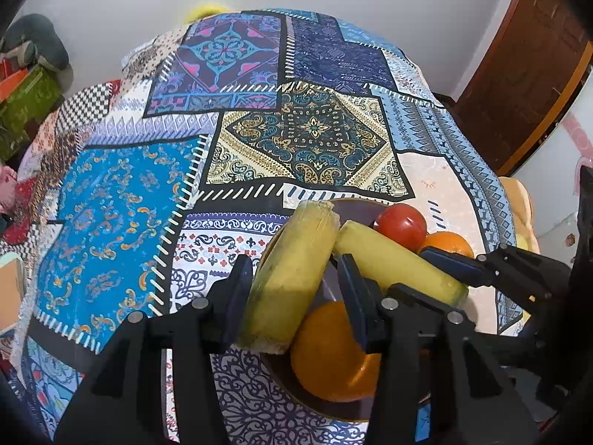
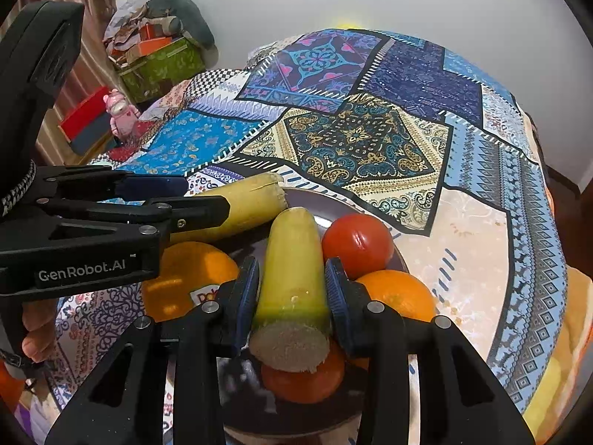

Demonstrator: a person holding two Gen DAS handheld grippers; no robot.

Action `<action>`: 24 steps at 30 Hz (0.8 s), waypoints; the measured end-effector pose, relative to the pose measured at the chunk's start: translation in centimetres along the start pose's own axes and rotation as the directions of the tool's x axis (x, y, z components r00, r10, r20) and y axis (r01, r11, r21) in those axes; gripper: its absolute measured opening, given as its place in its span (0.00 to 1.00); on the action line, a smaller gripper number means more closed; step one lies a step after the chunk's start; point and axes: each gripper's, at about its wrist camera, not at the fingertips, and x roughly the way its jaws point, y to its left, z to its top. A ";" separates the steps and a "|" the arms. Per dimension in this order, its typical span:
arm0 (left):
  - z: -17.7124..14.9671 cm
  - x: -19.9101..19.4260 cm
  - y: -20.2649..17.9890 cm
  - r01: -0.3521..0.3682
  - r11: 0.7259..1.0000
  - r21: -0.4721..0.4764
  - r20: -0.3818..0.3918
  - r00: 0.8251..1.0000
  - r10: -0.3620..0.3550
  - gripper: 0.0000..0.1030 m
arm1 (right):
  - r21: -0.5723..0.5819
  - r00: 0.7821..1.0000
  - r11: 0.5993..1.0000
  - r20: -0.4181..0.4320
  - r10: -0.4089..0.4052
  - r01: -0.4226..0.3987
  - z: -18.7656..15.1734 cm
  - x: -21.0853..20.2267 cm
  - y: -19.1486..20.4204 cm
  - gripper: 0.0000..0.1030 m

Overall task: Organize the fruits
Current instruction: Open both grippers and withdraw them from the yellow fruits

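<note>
Each gripper, left (image 1: pixel 292 289) and right (image 2: pixel 292 296), has its fingers closed on a banana piece; they look soft and light, so hold mid-length, gently.

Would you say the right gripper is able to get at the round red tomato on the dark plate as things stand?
Probably not yet: the right gripper is shut on a yellow banana piece. The round red tomato lies uncovered just beyond its right finger on the dark plate, so the way looks free once the banana is released.

Black plastic left gripper (image 2: pixel 207 205) lettered "GenRobot.AI", blue ribbed pads (image 2: pixel 247 291), silver screws, bare fingers (image 2: pixel 39 333)
</note>
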 end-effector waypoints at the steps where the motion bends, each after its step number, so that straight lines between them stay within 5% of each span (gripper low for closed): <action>1: 0.0 -0.3 -0.1 -0.005 1.000 0.004 0.004 1.000 0.005 0.46 | 0.002 1.000 1.000 0.006 0.000 0.000 0.0 -0.4 -0.1 0.34; 12: -1.9 -7.3 -2.8 -0.041 0.998 0.056 0.131 0.991 0.033 0.48 | 0.024 0.994 1.000 0.106 -0.015 0.013 -1.0 -6.6 -0.4 0.36; 24: -7.0 -13.4 -6.1 -0.074 0.995 0.073 0.215 0.975 0.057 0.64 | 0.065 0.985 0.997 0.163 -0.052 0.042 -6.1 -13.0 -1.1 0.42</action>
